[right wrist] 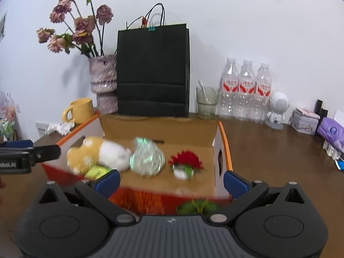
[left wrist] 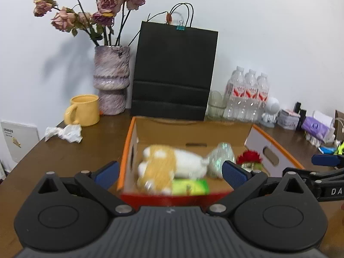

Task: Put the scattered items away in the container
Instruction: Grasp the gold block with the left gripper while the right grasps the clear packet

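Note:
An open cardboard box with orange edges sits on the brown table. Inside lie a yellow-and-white plush toy, a crinkled clear wrapper, a red flower ornament and a green packet. My left gripper is open and empty over the box's near edge. My right gripper is open and empty at the box's near right corner. A green plant-like item shows below it, outside the box.
Against the wall stand a vase of dried roses, a black paper bag, a yellow mug, a glass and three water bottles. A crumpled tissue lies left of the box. Small items crowd the right.

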A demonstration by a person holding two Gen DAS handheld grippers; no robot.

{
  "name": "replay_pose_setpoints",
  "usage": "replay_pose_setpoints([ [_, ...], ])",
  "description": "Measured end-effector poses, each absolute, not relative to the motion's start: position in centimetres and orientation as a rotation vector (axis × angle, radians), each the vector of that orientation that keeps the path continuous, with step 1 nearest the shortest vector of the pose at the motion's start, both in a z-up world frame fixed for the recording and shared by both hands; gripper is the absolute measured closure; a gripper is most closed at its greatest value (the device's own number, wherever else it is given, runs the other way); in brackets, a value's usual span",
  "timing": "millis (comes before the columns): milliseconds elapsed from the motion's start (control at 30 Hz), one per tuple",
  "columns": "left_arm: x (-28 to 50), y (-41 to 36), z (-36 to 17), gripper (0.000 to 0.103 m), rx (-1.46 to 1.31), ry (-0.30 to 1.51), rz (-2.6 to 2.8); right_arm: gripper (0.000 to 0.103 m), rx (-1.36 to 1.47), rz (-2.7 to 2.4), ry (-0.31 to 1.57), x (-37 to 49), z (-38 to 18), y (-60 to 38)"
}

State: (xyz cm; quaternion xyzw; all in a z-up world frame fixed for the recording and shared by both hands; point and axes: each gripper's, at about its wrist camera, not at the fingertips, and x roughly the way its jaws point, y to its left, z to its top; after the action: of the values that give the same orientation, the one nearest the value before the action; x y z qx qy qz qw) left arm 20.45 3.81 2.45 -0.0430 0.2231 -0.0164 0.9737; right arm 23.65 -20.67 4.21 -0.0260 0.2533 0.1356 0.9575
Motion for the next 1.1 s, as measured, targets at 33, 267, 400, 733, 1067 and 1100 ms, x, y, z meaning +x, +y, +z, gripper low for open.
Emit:
replay_pose_setpoints([
  [33,19.8,4.0,2.2,0.000,-0.083,0.459,-0.029,0.000,-0.055,0.274,0.520,23.1,4.0,-20.8],
  [267,15.3,5.3,0.9,0.000,-0.076,0.504,-0.011,0.000,-0.064,0.294,0.544,18.2,2.6,-21.0],
  [400,13.1,5.1,0.0,0.000,-0.068,0.530,-0.025,0.000,-0.063,0.316,0.558,15.8,1.8,-20.6],
  [733,12.1,3.8,-3.0,0.000,-0.042,0.612,-0.063,0.005,-0.097,0.377,0.653,13.9,-1.7,-17.8],
  [1067,12.5,2.7,-4.3,0.046,0.010,0.659,-0.084,0.040,-0.120,0.447,0.679,14.1,-2.8,-15.7],
  [1100,12.5,2.6,-4.4,0.060,0.016,0.663,-0.097,0.047,-0.124,0.458,0.675,13.9,-2.7,-15.6],
])
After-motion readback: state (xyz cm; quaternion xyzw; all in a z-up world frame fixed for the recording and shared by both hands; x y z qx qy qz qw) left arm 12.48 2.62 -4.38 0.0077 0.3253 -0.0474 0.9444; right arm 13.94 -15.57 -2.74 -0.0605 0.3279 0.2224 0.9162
